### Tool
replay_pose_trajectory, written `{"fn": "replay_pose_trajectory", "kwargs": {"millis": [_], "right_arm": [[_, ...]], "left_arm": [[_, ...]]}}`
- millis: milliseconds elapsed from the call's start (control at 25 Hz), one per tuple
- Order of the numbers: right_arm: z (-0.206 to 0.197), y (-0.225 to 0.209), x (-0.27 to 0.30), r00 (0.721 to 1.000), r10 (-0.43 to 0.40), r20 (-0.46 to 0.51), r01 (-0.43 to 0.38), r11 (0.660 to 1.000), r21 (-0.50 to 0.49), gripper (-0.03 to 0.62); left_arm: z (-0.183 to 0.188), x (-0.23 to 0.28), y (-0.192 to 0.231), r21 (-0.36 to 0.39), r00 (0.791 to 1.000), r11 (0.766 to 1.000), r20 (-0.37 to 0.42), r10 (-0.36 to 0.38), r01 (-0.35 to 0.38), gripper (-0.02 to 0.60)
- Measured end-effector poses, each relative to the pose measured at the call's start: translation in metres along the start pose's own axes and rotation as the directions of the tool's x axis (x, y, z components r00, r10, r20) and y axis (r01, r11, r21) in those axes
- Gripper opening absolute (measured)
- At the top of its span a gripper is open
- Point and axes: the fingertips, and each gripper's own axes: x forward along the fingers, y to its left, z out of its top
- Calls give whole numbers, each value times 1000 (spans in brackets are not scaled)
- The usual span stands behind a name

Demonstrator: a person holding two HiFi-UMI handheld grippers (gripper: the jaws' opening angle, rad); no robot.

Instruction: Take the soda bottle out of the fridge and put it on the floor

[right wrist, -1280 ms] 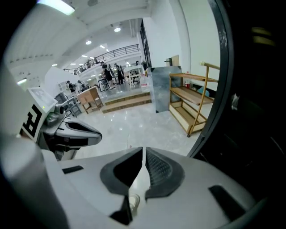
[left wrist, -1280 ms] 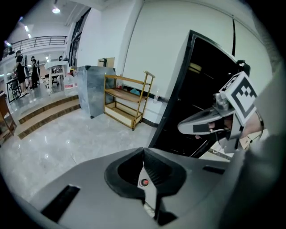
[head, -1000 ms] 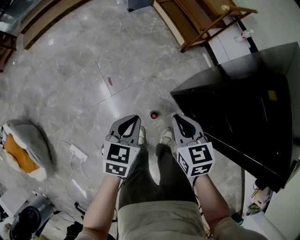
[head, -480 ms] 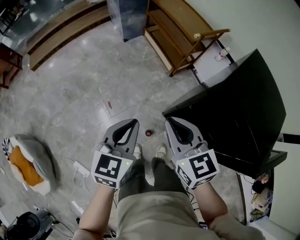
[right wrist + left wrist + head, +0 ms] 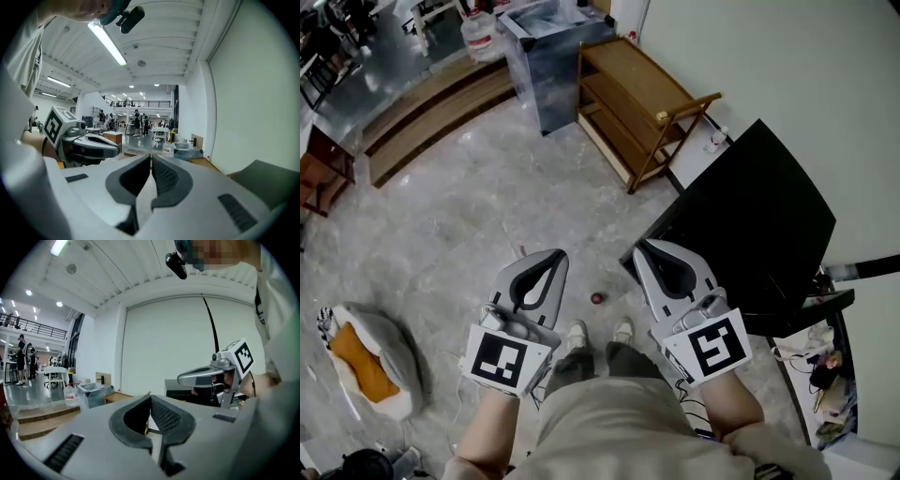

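soda bottle (image 5: pixel 596 298) sits on the grey marble floor (image 5: pixel 469 216) just below the middle of the head view, seen from straight above as a small red round top, too small to tell more. it lies just ahead of the person's two pale shoes (image 5: pixel 577 332), between the lines of the two grippers and touching neither. the left gripper (image 5: pixel 553 255) is held out at lower centre-left and the right gripper (image 5: pixel 643 247) at lower centre-right, both pointing up the frame, each with its marker cube nearest the wrist. in each gripper's own view the two dark ribbed pads meet at the tips with nothing between them, so both tongs are clenched on empty air. the black fridge (image 5: pixel 759 234) fills the right of the frame, its near corner just beside the right gripper's tip and well apart from the bottle. a wooden shelf unit (image 5: pixel 637 103) stands along the pale wall at upper centre, with a grey bin (image 5: pixel 553 56) beside it. a grey and orange cushion (image 5: pixel 361 361) lies at the lower left.
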Motion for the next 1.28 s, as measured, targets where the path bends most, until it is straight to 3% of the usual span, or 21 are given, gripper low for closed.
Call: {"fn": "replay_pose_trajectory", "kwargs": {"millis": [320, 640, 840, 1000, 1280], "right_arm": [[71, 3, -45, 989, -11, 145, 15, 1000, -25, 5], [100, 1, -66, 977, -7, 213, 13, 999, -30, 5], [124, 3, -81, 964, 15, 264, 0, 999, -55, 3], [141, 2, -90, 953, 32, 300, -5, 996, -90, 2], [150, 2, -97, 947, 55, 316, -16, 992, -127, 2]], "left_arm": [[51, -30, -20, 85, 998, 996, 69, -3, -3, 6], [85, -50, -31, 127, 993, 992, 115, 3, -18, 6], [110, -54, -38, 82, 984, 996, 175, -42, 28, 6], [125, -58, -36, 139, 982, 990, 191, -15, -12, 6], [135, -62, -40, 172, 979, 985, 205, -8, -28, 6]]}}
